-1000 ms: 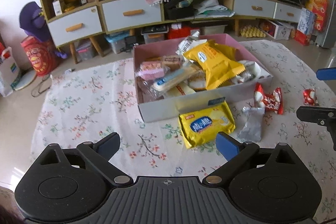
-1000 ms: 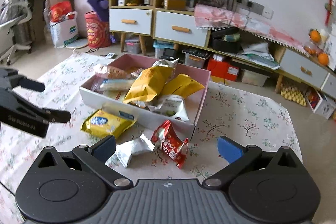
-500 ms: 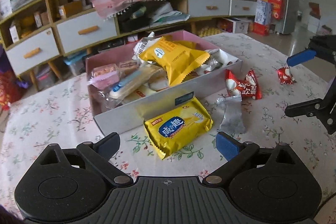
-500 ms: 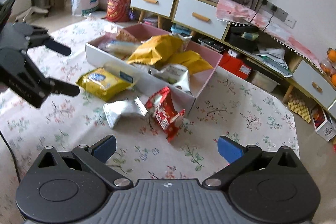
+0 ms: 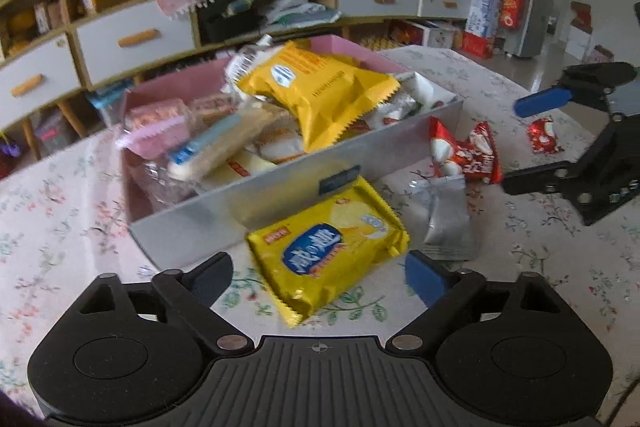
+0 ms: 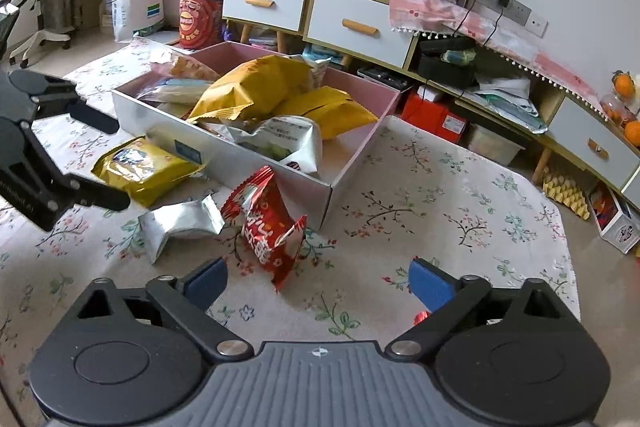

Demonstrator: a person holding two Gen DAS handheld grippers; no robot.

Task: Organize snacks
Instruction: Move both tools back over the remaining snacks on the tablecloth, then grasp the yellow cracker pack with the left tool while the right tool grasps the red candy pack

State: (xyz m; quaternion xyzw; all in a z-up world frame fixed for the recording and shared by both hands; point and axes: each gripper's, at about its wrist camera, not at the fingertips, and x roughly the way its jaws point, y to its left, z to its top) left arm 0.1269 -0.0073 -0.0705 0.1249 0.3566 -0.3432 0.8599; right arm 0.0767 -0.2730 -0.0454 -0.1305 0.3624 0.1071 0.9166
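The left gripper [image 5: 318, 277] has just been closing its jaws a little, yet they stand wide apart, the yellow packet [image 5: 328, 253] lying low center between them, apparently untouched. The right gripper [image 6: 318, 283] has narrowed likewise, pads clear of the red packet [image 6: 266, 227] at center. A silver pouch [image 6: 178, 225] lies left of it. The box [image 6: 224, 157] fills mid-frame; bare floral cloth [image 6: 440, 211] spreads to the right.
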